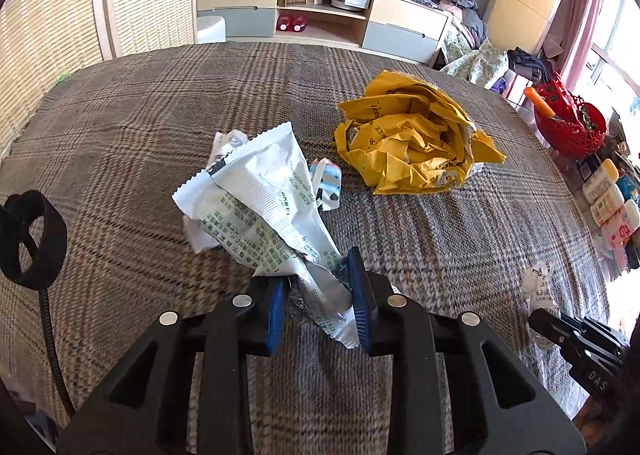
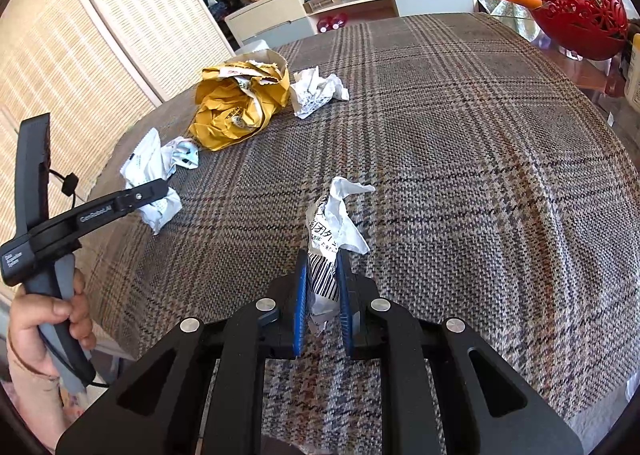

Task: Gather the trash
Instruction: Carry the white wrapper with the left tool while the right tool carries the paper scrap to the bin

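My left gripper [image 1: 320, 275] is shut on a white printed plastic wrapper [image 1: 256, 199] that rises from between its blue pads over the plaid tablecloth [image 1: 160, 115]. The wrapper also shows in the right wrist view [image 2: 150, 171], with the left gripper [image 2: 160, 187] on it. My right gripper [image 2: 323, 259] is shut on a crumpled white paper with a barcode [image 2: 334, 223]; that paper shows in the left wrist view [image 1: 538, 275]. A crumpled yellow mailer bag [image 1: 412, 139] lies beyond the wrapper, also seen in the right wrist view [image 2: 240, 103]. Another crumpled white paper [image 2: 316, 91] lies beside it.
A small blue-white scrap [image 1: 328, 183] lies between the wrapper and the mailer. A red basket [image 2: 580, 15] stands at the table's far right corner. Bottles [image 1: 608, 207] line the right edge. A low cabinet [image 1: 320, 11] stands beyond the table.
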